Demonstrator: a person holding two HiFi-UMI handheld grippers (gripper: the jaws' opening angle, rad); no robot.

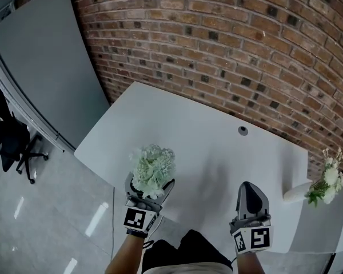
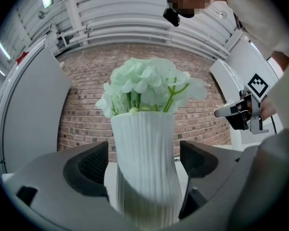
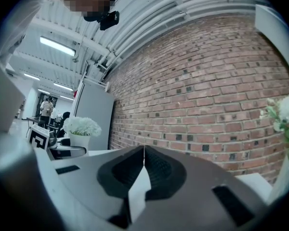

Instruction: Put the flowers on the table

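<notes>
White ribbed vase of pale green flowers stands at the bench's front edge, between the left hand-held gripper's parted jaws. The right hand-held gripper, at the same edge, is closed and empty.

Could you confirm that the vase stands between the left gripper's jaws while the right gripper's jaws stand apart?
No: the jaws of the right gripper are together, as the right gripper view shows. The vase does stand between those of the left gripper.
</notes>
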